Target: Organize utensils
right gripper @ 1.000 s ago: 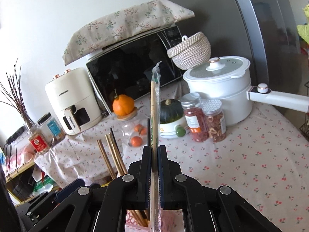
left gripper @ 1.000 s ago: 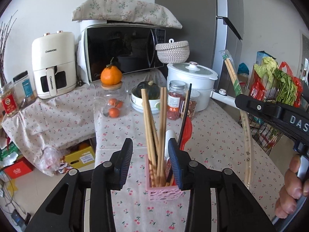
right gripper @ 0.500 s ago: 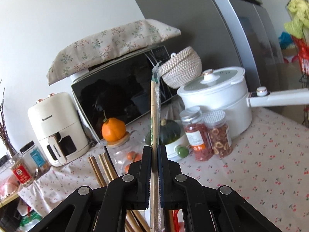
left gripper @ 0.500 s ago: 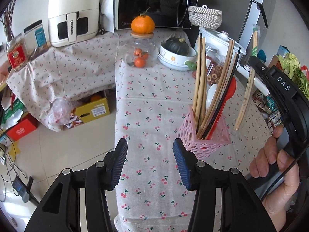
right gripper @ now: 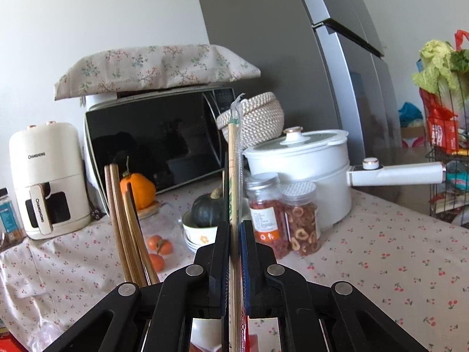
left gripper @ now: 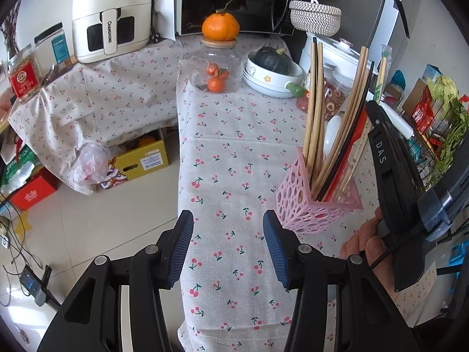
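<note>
1. Chopsticks in a clear wrapper (right gripper: 234,182) are sitting clamped between the closed jaws of my right gripper (right gripper: 234,231), standing upright at twelve o'clock in its view.
2. I am holding that pair over the pink holder (left gripper: 307,205), which is standing on the cherry-print tablecloth (left gripper: 234,146) at two o'clock from my left gripper (left gripper: 228,249); the wrapped pair's lower end seems to be inside it already, though I cannot tell how deep.
3. I am keeping my left gripper's jaws wide apart, holding nothing, low over the cloth beside the holder.
4. I judge I am in the placing step: next I should be lowering the pair among the wooden chopsticks (left gripper: 313,111), then parting the right jaws gently.
</note>
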A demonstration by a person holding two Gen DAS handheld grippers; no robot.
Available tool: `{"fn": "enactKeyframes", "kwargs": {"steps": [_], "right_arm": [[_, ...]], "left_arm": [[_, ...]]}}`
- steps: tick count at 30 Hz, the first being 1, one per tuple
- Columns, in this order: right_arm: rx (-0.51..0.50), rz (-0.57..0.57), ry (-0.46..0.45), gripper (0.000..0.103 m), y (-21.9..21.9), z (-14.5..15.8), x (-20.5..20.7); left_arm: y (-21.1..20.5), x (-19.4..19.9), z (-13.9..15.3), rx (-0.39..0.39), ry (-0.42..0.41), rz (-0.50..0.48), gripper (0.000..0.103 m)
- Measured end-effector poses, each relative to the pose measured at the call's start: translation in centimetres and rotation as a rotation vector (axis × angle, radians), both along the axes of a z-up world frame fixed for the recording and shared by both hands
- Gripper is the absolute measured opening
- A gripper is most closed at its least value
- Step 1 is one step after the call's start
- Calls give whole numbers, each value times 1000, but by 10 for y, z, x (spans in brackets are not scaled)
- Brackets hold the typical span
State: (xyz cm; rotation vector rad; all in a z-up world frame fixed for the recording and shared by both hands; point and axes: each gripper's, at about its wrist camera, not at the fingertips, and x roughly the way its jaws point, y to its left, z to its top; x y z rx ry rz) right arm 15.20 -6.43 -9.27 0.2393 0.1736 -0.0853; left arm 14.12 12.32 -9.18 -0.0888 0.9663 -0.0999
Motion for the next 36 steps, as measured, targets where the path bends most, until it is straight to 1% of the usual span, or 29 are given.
{"fn": "enactKeyframes", "kwargs": {"steps": [4,7,8,9,10,11,12,13,14,15,16,17,18,19,21,22,24,28,30,33,36], "right_arm": [[18,2,24,9,-1,-12,-11],[40,19,64,10,-3,-18,-18],[44,21,78,13,-4,-19,-20],[47,22,91,20,-6,-20,-22],[50,25,102,26,-9,-18,-23],[56,27,109,35,-12,-16,-25],[64,24,115,41,-17,-13,-28],[70,22,123,44,-22,-9,-30],[73,22,130,48,-27,-5,-32],[74,19,138,55,-32,-1,-35],[72,16,147,60,-37,4,-37],[68,15,157,69,-42,10,-38],[61,13,167,76,-47,15,-40],[47,9,176,78,-53,22,-42],[24,-3,197,88,-64,36,-44],[18,-8,208,90,-71,43,-46],[4,1,235,101,-82,57,-51],[-59,12,294,102,-100,77,-66],[-79,21,327,103,-108,86,-74],[-89,35,387,103,-118,95,-86],[-115,43,399,103,-121,101,-104]], "left_arm": [[0,0,-1,-2,1,1,52],[0,1,-2,8,3,-1,52],[-1,0,-3,12,5,-2,52],[-1,-1,-3,13,5,-2,52],[-1,-1,-3,11,6,-1,52],[-1,-2,-2,6,5,-1,55],[-2,-4,0,1,2,0,59],[-2,-6,1,-4,-3,3,62],[-3,-8,4,-7,-11,7,67],[-4,-10,6,-9,-20,11,71],[-6,-12,9,-9,-28,13,73],[-8,-15,12,-5,-35,16,75],[-10,-18,15,6,-43,24,78],[-13,-22,18,16,-54,37,79],[-17,-31,27,26,-84,55,88],[-21,-37,31,29,-100,59,90],[-28,-46,39,43,-127,56,94],[-43,-64,52,53,-154,26,99],[-50,-73,59,68,-173,11,103],[-59,-90,70,90,-233,9,103],[-69,-100,78,105,-242,-10,103]]}}
